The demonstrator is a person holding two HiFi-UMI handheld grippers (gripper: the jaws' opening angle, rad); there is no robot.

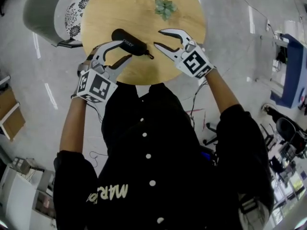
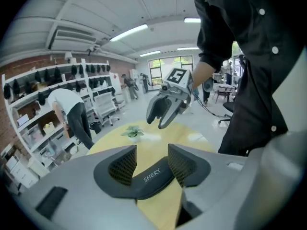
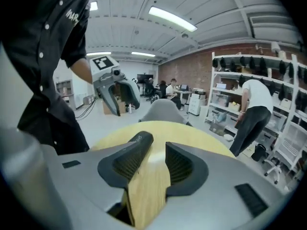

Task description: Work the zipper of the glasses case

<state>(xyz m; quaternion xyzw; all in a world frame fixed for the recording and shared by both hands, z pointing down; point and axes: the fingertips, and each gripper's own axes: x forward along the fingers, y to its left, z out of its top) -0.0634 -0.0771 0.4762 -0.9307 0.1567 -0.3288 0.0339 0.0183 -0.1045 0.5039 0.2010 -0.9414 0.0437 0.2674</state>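
A black zip-up glasses case (image 1: 132, 41) lies on the round wooden table (image 1: 144, 13), its zipper pull (image 1: 150, 56) at the near right end. My left gripper (image 1: 126, 50) stands open at the case's left end. In the left gripper view the case (image 2: 156, 176) lies between and just beyond the pads (image 2: 122, 166), which do not press on it. My right gripper (image 1: 158, 38) is open just right of the case, with nothing between its fingers. In the right gripper view the case's end (image 3: 139, 145) pokes up over the left jaw of the right gripper (image 3: 153, 159).
A small green plant (image 1: 165, 7) sits at the table's far side. A grey chair (image 1: 53, 13) with a patterned cushion stands at the far left. Cables lie on the floor to the right. A person bends by shelving (image 3: 256, 109) in the background.
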